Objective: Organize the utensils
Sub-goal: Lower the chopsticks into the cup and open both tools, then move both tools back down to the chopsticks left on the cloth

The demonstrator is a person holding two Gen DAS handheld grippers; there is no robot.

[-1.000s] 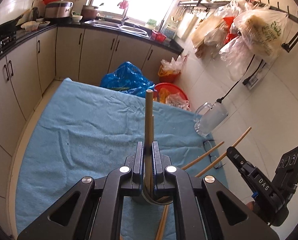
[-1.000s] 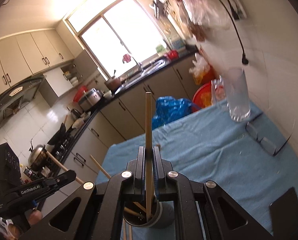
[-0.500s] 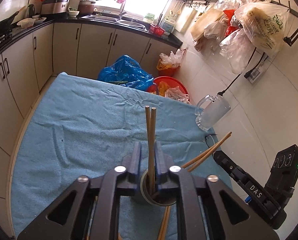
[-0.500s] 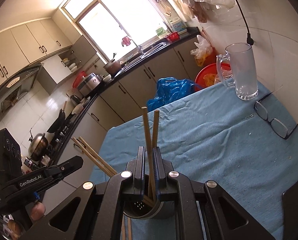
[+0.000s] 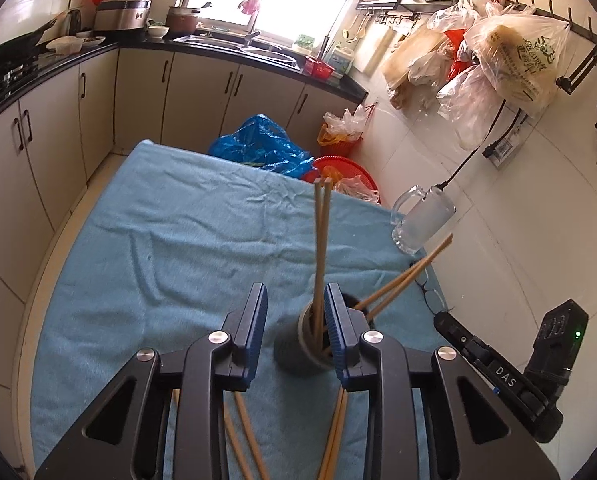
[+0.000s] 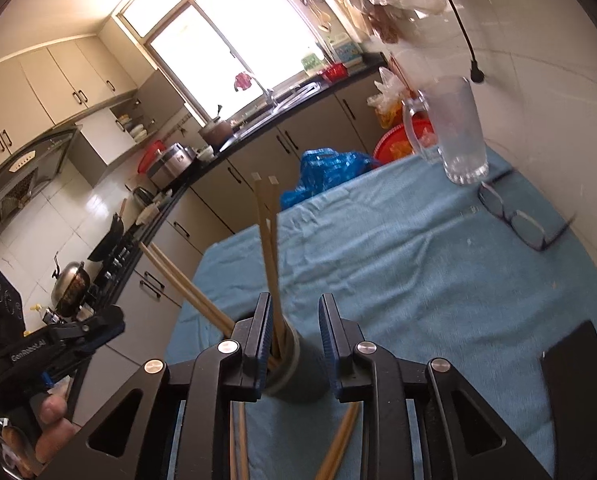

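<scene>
A grey utensil holder stands on the blue cloth. Two pairs of wooden chopsticks stand in it, one upright, one leaning right. My left gripper is open, its jaws on either side of the holder, holding nothing. In the right wrist view the holder sits between the open jaws of my right gripper, with chopsticks upright and another pair leaning left. More chopsticks lie on the cloth under the grippers.
A glass mug and eyeglasses lie on the cloth near the tiled wall. A dark phone lies at the right. A blue bag and red basket sit beyond the table's far edge.
Both grippers opened and let go of their chopsticks, which now stand in the holder. Both grippers pulled back slightly.
</scene>
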